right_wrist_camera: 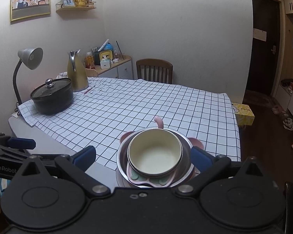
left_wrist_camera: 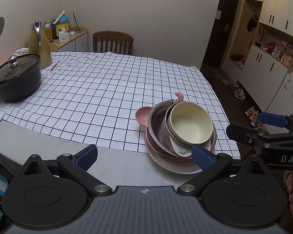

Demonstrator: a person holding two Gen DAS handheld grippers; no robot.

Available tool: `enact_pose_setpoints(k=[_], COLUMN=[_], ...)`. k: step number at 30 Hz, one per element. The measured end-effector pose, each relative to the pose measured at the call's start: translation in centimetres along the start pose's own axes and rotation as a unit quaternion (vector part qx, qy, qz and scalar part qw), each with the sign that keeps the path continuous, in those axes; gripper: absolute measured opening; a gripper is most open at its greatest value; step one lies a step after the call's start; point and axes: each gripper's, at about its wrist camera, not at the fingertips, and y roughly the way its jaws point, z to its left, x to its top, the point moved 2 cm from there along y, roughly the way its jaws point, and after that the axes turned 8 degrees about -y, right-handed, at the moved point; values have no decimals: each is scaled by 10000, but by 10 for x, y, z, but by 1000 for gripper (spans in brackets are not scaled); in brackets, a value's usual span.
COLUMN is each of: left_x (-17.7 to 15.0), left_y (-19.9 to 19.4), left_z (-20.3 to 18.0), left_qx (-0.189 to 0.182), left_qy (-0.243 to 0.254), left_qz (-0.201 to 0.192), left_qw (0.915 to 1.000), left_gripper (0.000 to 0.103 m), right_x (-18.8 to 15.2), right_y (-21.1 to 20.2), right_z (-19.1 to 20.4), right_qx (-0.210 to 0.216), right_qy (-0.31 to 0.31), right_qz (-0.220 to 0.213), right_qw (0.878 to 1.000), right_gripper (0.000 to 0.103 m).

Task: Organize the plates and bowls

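Observation:
A stack of dishes stands at the table's near right corner. On top sits a cream bowl (left_wrist_camera: 191, 124) (right_wrist_camera: 155, 155), inside a steel bowl (left_wrist_camera: 156, 120) (right_wrist_camera: 121, 156), over a pink dish with ears (left_wrist_camera: 141, 115) (right_wrist_camera: 195, 141) and a striped plate (left_wrist_camera: 171, 163) at the bottom. A pink handle (left_wrist_camera: 178, 95) (right_wrist_camera: 159, 121) sticks up behind. My left gripper (left_wrist_camera: 144, 157) is open, left of the stack, its right finger near the plate's rim. My right gripper (right_wrist_camera: 143, 157) is open, its fingers on either side of the stack without touching it.
A checked tablecloth (left_wrist_camera: 99, 89) covers the table. A black lidded pot (left_wrist_camera: 17, 78) (right_wrist_camera: 52, 97), a gold jug (left_wrist_camera: 39, 44) (right_wrist_camera: 77, 72) and a desk lamp (right_wrist_camera: 29, 58) stand far left. A wooden chair (left_wrist_camera: 113, 42) (right_wrist_camera: 154, 70) is behind. Cabinets (left_wrist_camera: 267, 58) line the right.

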Motion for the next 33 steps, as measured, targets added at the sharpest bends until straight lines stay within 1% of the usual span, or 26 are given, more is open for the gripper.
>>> enact_pose_setpoints(k=[21,33], left_x=[5,4], left_y=[0,0], left_z=[4,3], left_qx=[55,71], left_qy=[-171,-121], left_qz=[-6,10], left_qw=[9998,9999], left_gripper=[103,103], right_x=[5,5], right_y=[3,3], right_z=[-1,-2], right_qx=[87,84], right_qy=[-46,-58], right_qz=[-11,92], right_qw=[10000,9999], right_gripper=[103,103])
